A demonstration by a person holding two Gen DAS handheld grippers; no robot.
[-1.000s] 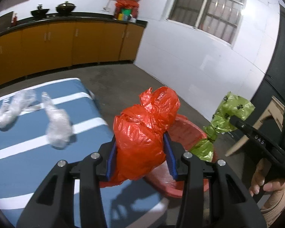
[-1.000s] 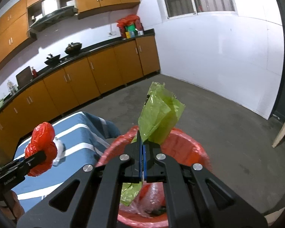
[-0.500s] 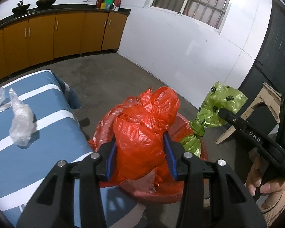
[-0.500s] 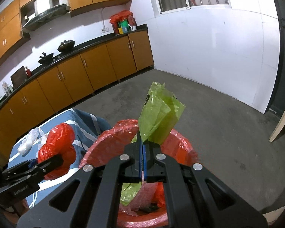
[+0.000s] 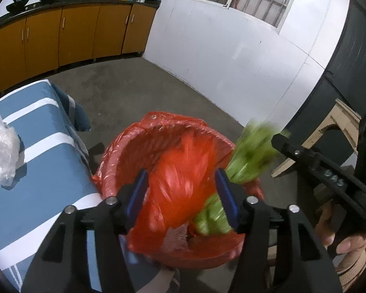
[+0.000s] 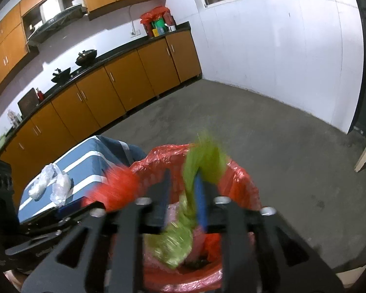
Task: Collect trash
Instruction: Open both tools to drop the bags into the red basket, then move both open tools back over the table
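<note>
Both tools' jaws are opening, red bag (image 5: 183, 185) and green bag (image 6: 202, 163) blurred between them; lettering perhaps "DAS".

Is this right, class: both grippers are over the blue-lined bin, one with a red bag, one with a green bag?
No. The bin has a red liner, as the left wrist view shows. The left gripper and right gripper are opening, red bag and green bag between their fingers.

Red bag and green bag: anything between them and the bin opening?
Nothing visible. The red bag and green bag both hang directly over the open red-lined bin, blurred. Both hand-held grippers, left and right, are opening, pads clear of the bags. The bin mouth is uncovered.
</note>
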